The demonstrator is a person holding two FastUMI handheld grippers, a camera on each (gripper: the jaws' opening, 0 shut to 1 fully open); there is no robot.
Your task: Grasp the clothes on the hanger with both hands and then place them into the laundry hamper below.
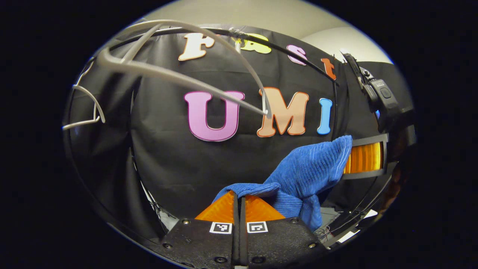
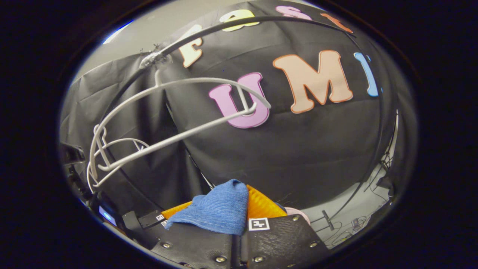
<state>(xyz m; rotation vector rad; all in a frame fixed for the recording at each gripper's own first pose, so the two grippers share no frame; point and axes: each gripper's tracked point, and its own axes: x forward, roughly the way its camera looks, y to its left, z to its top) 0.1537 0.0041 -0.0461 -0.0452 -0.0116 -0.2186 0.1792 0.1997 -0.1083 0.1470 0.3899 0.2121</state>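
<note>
A blue ribbed garment (image 1: 302, 175) hangs stretched between both grippers, off the hanger. My left gripper (image 1: 239, 195) is shut on one end of it, the cloth pinched at the fingertips. In the left gripper view the right gripper (image 1: 351, 157) holds the other end, up and to the right. In the right gripper view the same garment (image 2: 218, 209) drapes over one finger, and my right gripper (image 2: 244, 198) is shut on it. The white plastic hanger (image 1: 175, 76) (image 2: 168, 112) hangs bare from the black rail (image 1: 298, 56), above and left of both grippers.
The black cloth wall stands close behind the hanger. A second white hanger (image 1: 87, 108) hangs at the far left. Cables lie on the pale floor (image 2: 358, 216) at the right. A pale pink rounded edge (image 2: 297, 213) shows just past my right gripper's finger.
</note>
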